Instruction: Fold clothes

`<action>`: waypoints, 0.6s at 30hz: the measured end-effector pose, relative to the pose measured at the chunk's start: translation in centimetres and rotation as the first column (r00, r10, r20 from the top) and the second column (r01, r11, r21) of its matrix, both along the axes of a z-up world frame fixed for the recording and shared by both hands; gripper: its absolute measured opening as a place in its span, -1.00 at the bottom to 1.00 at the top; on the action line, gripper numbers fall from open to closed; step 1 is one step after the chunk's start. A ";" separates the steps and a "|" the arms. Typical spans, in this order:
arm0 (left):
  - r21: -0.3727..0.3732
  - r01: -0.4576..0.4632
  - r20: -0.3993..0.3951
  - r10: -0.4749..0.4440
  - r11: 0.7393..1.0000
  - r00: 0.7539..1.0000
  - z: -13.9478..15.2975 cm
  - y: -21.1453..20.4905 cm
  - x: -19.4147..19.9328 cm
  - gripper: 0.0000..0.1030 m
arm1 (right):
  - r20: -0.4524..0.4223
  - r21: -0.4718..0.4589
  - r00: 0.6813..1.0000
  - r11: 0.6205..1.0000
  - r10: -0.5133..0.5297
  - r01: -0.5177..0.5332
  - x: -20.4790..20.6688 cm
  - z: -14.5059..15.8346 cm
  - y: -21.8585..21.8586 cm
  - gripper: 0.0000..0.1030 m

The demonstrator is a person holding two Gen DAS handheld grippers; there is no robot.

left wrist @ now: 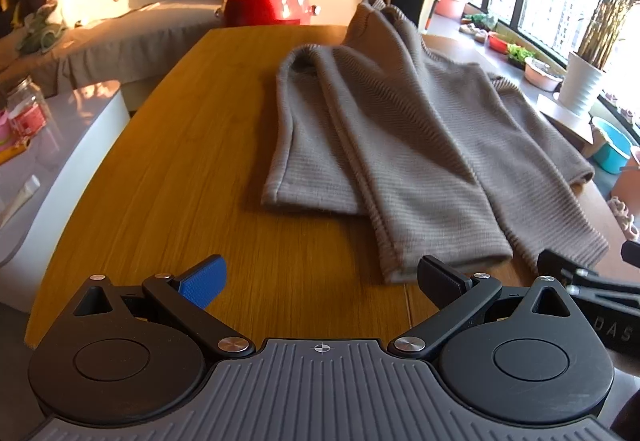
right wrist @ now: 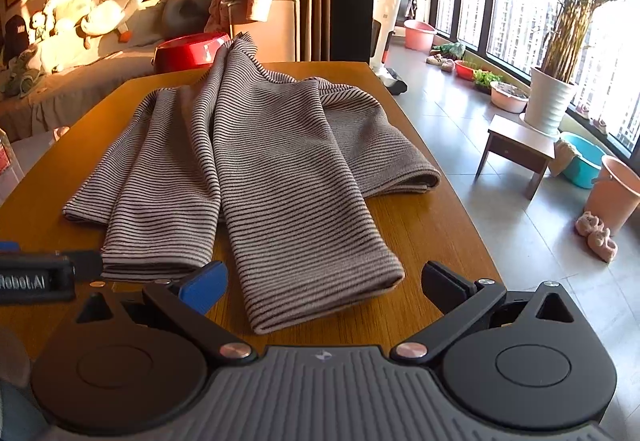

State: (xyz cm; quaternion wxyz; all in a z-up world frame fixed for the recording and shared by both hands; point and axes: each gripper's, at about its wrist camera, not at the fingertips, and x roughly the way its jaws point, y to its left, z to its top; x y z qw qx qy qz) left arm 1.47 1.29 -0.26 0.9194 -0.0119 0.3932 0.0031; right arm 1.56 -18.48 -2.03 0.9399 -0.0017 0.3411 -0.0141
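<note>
A brown-grey striped knit sweater [left wrist: 400, 145] lies on the wooden table [left wrist: 180, 169], its sleeves folded in over the body and pointing toward me. It also shows in the right wrist view [right wrist: 260, 161]. My left gripper [left wrist: 320, 281] is open and empty, just short of the nearest sleeve cuff [left wrist: 404, 265]. My right gripper [right wrist: 324, 287] is open and empty, its fingers either side of the right sleeve cuff [right wrist: 320, 297], above the table [right wrist: 432, 225]. The right gripper's fingers [left wrist: 568, 273] show at the left view's right edge.
A red pot [left wrist: 266, 7] stands past the table's far end, before a sofa [left wrist: 120, 33] with plush toys. A white side table [left wrist: 60, 145] with jars is on the left. On the right floor are a small stool [right wrist: 516, 153], basins [right wrist: 582, 161] and a potted plant [right wrist: 548, 105].
</note>
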 end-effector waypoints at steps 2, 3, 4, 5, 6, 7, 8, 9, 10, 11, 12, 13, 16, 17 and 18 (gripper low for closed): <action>-0.009 0.029 0.030 -0.028 1.000 0.999 0.5 0.1 1.0 1.00 | 0.002 -0.006 1.000 1.000 0.006 -0.006 0.9 0.2 -0.2 1.00; -0.015 0.043 0.044 -0.043 0.999 0.998 0.7 0.2 1.6 1.00 | 0.004 -0.008 1.000 1.000 0.008 -0.008 1.5 0.3 -0.3 1.00; -0.016 0.052 0.056 -0.051 0.999 0.997 0.9 0.3 2.3 1.00 | 0.007 -0.008 1.000 1.000 0.011 -0.010 2.2 0.4 -0.5 1.00; -0.015 0.061 0.065 -0.060 0.998 0.996 1.0 0.5 3.0 1.00 | 0.010 -0.004 1.000 1.000 0.015 -0.015 3.0 0.5 -0.6 1.00; -0.015 0.076 0.070 -0.074 0.997 0.995 1.0 0.5 3.9 1.00 | 0.015 0.004 1.000 1.000 0.022 -0.022 3.7 0.6 -0.8 1.00; -0.016 0.095 0.071 -0.093 0.995 0.993 1.0 0.6 4.7 1.00 | 0.020 0.015 0.999 0.999 0.033 -0.033 4.6 0.8 -0.9 1.00; -0.020 0.114 0.071 -0.113 0.993 0.991 1.0 0.6 5.6 1.00 | 0.026 0.026 0.999 0.999 0.044 -0.045 5.4 1.0 -1.0 1.00; -0.026 0.135 0.070 -0.133 0.991 0.989 1.0 0.5 6.5 1.00 | 0.033 0.038 0.998 0.998 0.054 -0.055 6.4 1.2 -1.1 1.00; -0.033 0.155 0.069 -0.153 0.987 0.986 1.0 0.5 7.4 1.00 | 0.041 0.054 0.997 0.996 0.063 -0.065 7.4 1.5 -1.2 1.00; -0.039 0.175 0.068 -0.172 0.984 0.983 0.9 0.5 8.3 1.00 | 0.048 0.070 0.997 0.995 0.068 -0.072 8.4 1.7 -1.3 1.00; -0.044 0.188 0.074 -0.185 0.981 0.980 1.0 0.5 9.1 1.00 | 0.054 0.092 0.996 0.993 0.072 -0.077 9.6 1.9 -1.4 1.00; -0.049 0.197 0.088 -0.192 0.979 0.977 1.1 0.4 10.0 1.00 | 0.061 0.118 0.995 0.989 0.077 -0.084 10.8 2.2 -1.5 1.00; -0.066 0.216 0.137 -0.206 0.974 0.969 1.4 0.2 12.9 1.00 | 0.099 0.174 0.991 0.979 0.091 -0.107 14.5 2.4 -1.5 1.00; -0.072 0.221 0.147 -0.209 0.973 0.967 1.4 0.0 14.0 1.00 | 0.109 0.188 0.990 0.976 0.094 -0.113 15.8 2.3 -1.4 1.00; -0.077 0.227 0.155 -0.214 0.971 0.965 1.3 -0.1 15.2 1.00 | 0.108 0.206 0.990 0.972 0.091 -0.112 17.2 1.9 -1.5 1.00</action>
